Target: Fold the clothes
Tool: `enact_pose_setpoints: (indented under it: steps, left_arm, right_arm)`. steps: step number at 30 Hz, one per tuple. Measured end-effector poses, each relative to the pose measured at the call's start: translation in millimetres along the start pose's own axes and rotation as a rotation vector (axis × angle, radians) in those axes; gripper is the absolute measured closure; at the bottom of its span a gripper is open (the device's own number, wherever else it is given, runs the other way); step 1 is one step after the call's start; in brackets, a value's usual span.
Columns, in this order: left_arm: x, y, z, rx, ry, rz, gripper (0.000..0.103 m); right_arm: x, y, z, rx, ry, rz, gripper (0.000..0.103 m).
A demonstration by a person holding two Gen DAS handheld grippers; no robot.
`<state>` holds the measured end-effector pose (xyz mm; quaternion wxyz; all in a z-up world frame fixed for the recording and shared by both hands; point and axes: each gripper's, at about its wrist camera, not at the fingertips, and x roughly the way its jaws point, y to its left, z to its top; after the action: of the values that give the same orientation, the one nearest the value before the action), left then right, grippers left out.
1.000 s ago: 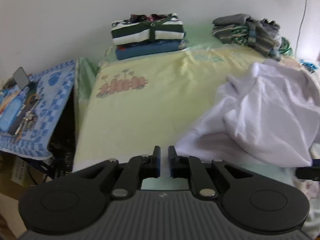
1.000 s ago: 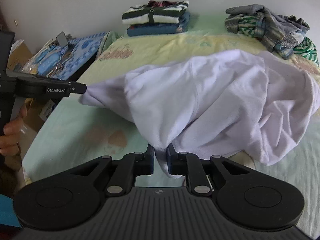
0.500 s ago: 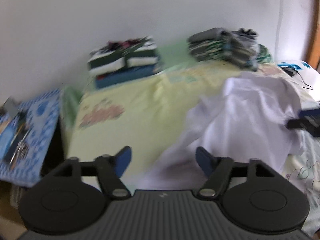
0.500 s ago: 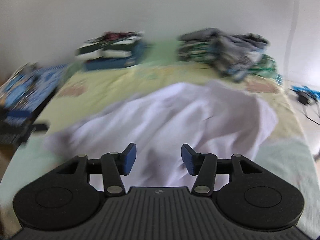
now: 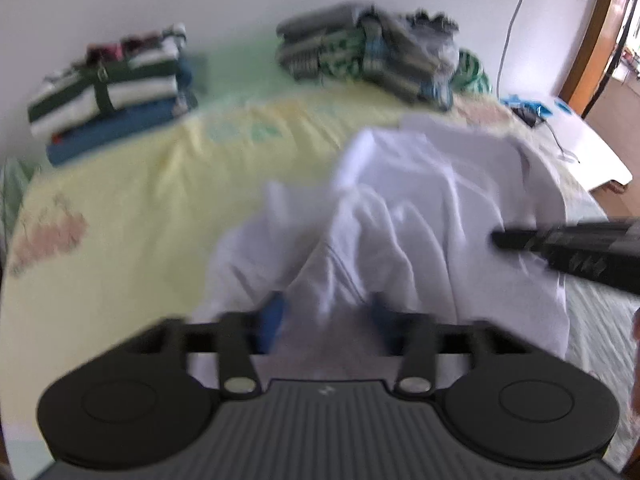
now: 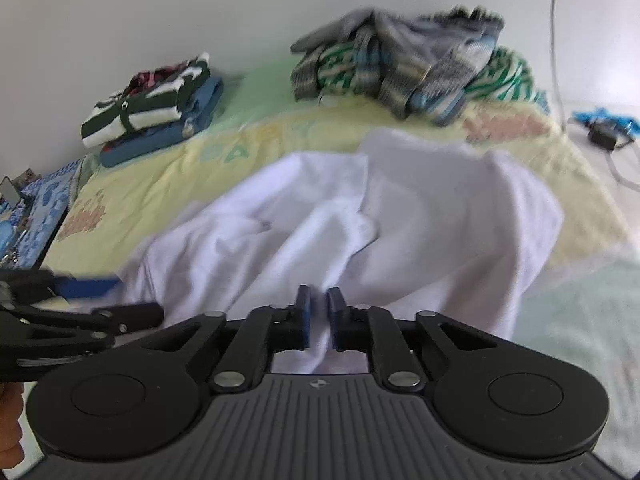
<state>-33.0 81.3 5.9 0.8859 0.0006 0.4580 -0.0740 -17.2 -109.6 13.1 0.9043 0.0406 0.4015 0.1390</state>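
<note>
Right wrist: gripper (image 6: 319,322) reclosed on shirt (image 6: 400,216)

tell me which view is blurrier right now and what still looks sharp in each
Left wrist view: blurrier, motion-smeared across the white garment, the folded stack and the left gripper with its blue fingers; only the dark body at the bottom stays fairly crisp. Right wrist view: milder blur, the right gripper reads clearly, while the loose pile is soft; fisheye curves both.

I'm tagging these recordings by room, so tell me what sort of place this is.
Most likely a bedroom: a bed with a yellow printed bedsheet, a stack of folded clothes against the wall, and an unfolded laundry pile beside it.
</note>
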Motion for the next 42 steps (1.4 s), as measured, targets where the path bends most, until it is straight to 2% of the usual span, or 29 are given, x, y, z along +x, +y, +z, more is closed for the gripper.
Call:
enact_pose_setpoints:
  steps: [2, 5, 6, 8, 9, 10, 11, 16, 20, 21, 22, 23, 24, 25, 27, 29, 31, 33, 36, 38, 41, 42]
  left_arm:
    - [-2.9, -2.8, -6.2, -0.013, -0.005, 0.000, 0.101]
    - [-15.3, -9.1, -13.1, -0.018, -0.028, -0.009, 0.103]
    - [-19.9, -11.3, -15.1, -0.019, -0.039, -0.020, 0.103]
    - [-27.7, -15.5, -19.8, -0.021, -0.053, -0.042, 0.103]
    - [-30.1, -16.7, -22.1, -0.023, -0.049, -0.047, 0.103]
    - [-31.5, -17.6, -24.6, -0.026, -0.046, -0.053, 0.103]
    - [-31.6, -18.5, -27.2, -0.031, -0.040, -0.058, 0.103]
    - [-28.0, -26.4, -39.6, -0.039, -0.012, -0.060, 0.103]
    - [-32.4, -31.6, -44.6, -0.051, -0.019, -0.073, 0.102]
    - [-34.1, -32.7, -45.9, -0.046, -0.021, -0.074, 0.102]
    - [-35.9, -33.9, -47.5, -0.037, -0.022, -0.073, 0.101]
    - [-38.4, -34.0, -49.2, -0.026, -0.025, -0.069, 0.101]
    - [-41.5, -33.6, -51.1, -0.013, -0.028, -0.063, 0.095]
    - [-44.5, -33.1, -52.9, 0.000, -0.031, -0.057, 0.083]
    - [-53.7, -25.0, -55.0, 0.014, -0.052, -0.029, 0.070]
    - [-63.4, -13.5, -55.4, 0.017, -0.075, 0.003, 0.062]
    - [-72.3, 3.1, -52.3, 0.002, -0.101, 0.038, 0.044]
    - [-79.6, 20.9, -47.6, -0.016, -0.133, 0.073, 0.036]
    - [-76.6, 39.0, -38.7, -0.023, -0.143, 0.122, 0.033]
    - [-67.0, 47.6, -34.4, -0.035, -0.130, 0.123, 0.032]
    - [-47.1, 58.4, -31.8, -0.059, -0.092, 0.113, 0.031]
    - [-40.3, 62.0, -31.2, -0.071, -0.078, 0.108, 0.031]
  right_arm:
    - [-8.4, -7.1, 1.1, -0.012, -0.033, -0.024, 0.099]
    - [-14.3, -18.3, 1.0, -0.010, -0.025, -0.014, 0.097]
    - [-15.8, -21.9, 0.4, -0.006, -0.016, -0.003, 0.093]
    - [-13.9, -10.0, 0.4, -0.022, 0.000, 0.056, 0.090]
    - [-12.8, -3.6, 0.3, -0.031, 0.008, 0.087, 0.079]
    - [-11.7, 2.9, 0.3, -0.040, 0.016, 0.118, 0.062]
    - [-10.6, 9.3, 0.3, -0.048, 0.024, 0.148, 0.056]
    - [-2.5, 42.0, -0.8, -0.092, 0.069, 0.285, 0.040]
    - [18.5, 62.0, -3.0, -0.101, 0.117, 0.301, 0.045]
    - [23.6, 63.1, -3.8, -0.096, 0.136, 0.293, 0.055]
    - [28.6, 63.8, -4.6, -0.091, 0.156, 0.284, 0.076]
    - [33.7, 64.5, -5.4, -0.085, 0.176, 0.274, 0.088]
    - [31.6, 60.8, -6.1, -0.081, 0.170, 0.269, 0.097]
    - [28.6, 56.7, -6.8, -0.077, 0.161, 0.264, 0.097]
    - [19.4, 47.0, -7.9, -0.078, 0.137, 0.246, 0.098]
    - [6.2, 35.6, -8.6, -0.090, 0.105, 0.217, 0.098]
    - [-7.1, 24.2, -9.3, -0.102, 0.073, 0.188, 0.098]
    - [-17.4, 11.7, -11.6, -0.105, 0.063, 0.139, 0.099]
    - [-25.9, -10.9, -18.7, -0.075, 0.083, 0.075, 0.100]
    - [-30.5, -27.2, -24.7, -0.040, 0.101, 0.043, 0.100]
    - [-36.8, -34.6, -26.7, 0.013, 0.104, 0.085, 0.090]
    - [-37.6, -30.9, -24.3, 0.026, 0.096, 0.113, 0.082]
